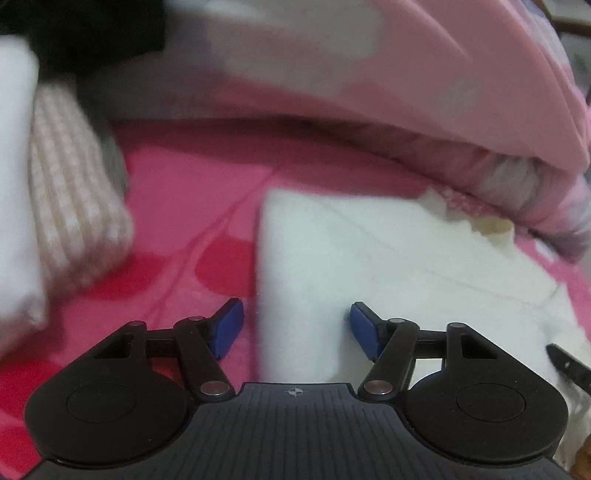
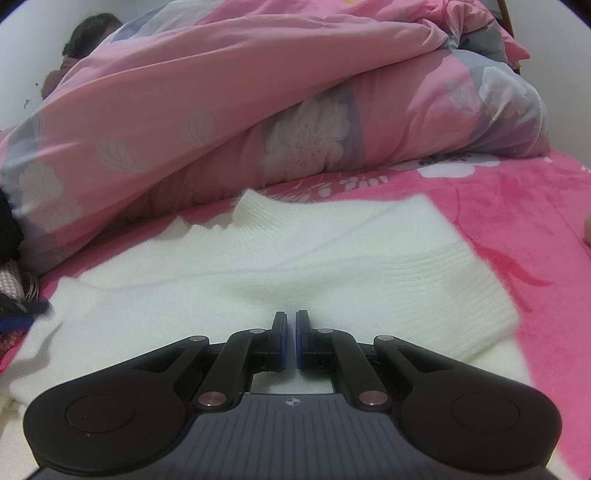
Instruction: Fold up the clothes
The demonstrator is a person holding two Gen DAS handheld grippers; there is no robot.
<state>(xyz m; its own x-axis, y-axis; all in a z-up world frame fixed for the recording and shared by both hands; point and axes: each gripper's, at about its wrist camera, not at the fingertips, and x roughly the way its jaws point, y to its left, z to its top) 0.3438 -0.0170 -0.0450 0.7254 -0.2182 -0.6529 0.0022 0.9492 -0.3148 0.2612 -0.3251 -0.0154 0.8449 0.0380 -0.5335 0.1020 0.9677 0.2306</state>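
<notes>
White sweater point(image 1: 369, 266) on pink blanket point(image 1: 177, 206): folded left edge runs away from left gripper point(image 1: 295, 328), jaws apart astride edge, nearer. Right gripper point(image 2: 290, 339) closed, empty, over sweater middle.

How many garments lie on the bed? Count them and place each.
3, maybe more hidden: white sweater spread before the hand-held grippers, striped knit at left, black garment behind it.

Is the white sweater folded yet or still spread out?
Partly folded: the sweater lies flat on the bed, one sleeve cuff laid across its body.
</notes>
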